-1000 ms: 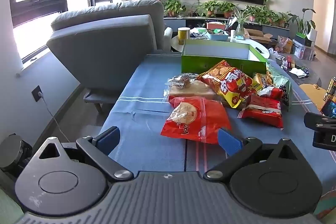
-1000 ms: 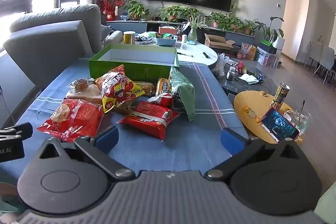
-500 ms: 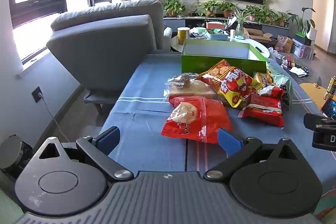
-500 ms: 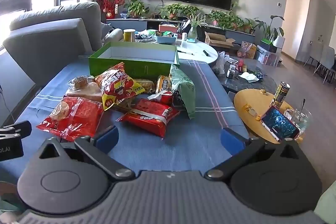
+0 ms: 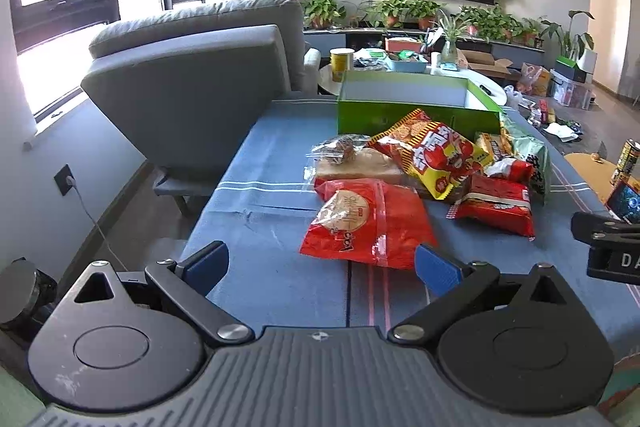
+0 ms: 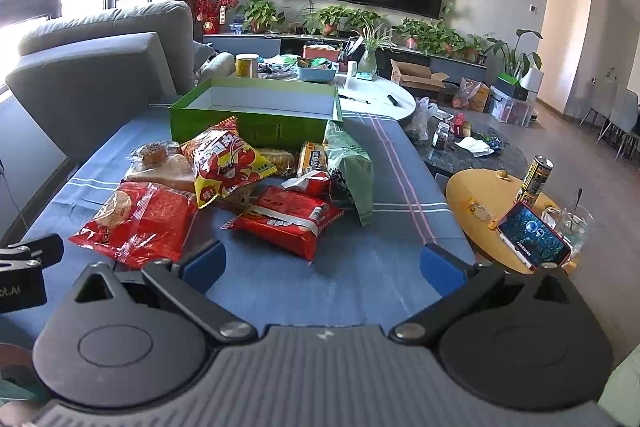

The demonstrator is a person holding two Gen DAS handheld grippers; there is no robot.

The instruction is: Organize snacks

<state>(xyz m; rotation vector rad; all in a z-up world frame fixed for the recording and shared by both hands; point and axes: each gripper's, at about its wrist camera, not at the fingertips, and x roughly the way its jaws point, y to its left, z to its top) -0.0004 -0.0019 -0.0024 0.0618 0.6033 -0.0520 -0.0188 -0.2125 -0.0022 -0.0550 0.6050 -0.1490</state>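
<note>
Nothing's shifted since earlier: left gripper (image 5: 320, 267) and right gripper (image 6: 322, 265) both wide open, empty; red cracker bag (image 5: 368, 221) just ahead of left gripper, nearer it, green box (image 5: 416, 107) beyond.

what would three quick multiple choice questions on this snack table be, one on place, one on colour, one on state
1. Where does the green box stand?
A. behind the snack pile
B. on the round side table
C. on the sofa

2. What colour is the tablecloth?
A. white
B. blue
C. brown

3. How are the two grippers?
A. both shut on a snack
B. left shut, right open
C. both open, holding nothing

Key: 1 A, the box sits at the far end of the table, past the packets. 2 B, the cloth is blue with pale stripes. 3 C, the left gripper and the right gripper each have their fingers spread with nothing between them.
</note>
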